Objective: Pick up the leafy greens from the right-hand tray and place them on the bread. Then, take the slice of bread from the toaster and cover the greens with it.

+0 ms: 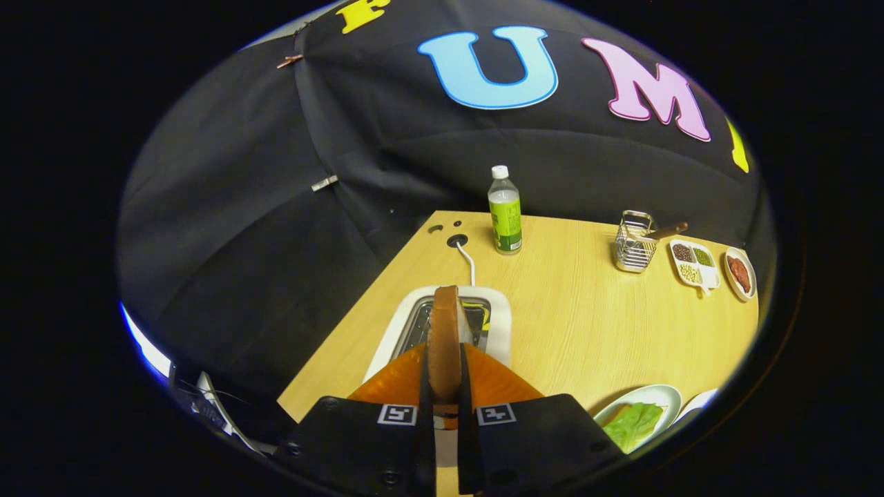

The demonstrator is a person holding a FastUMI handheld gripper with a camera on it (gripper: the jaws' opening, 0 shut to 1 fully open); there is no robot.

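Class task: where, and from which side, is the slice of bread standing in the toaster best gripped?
Grip the bread slice by its top edge, coming from above. It stands upright on edge in the toaster slot, so only that upper part is free. The tongs already pinch its two flat faces.

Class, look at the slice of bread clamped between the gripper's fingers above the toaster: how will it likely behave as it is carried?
The slice of bread stands upright on edge without sagging, so probably stiff. It looks thin, likely light. Gripper pinches only its lower edge above the toaster; it might pivot or crumble.
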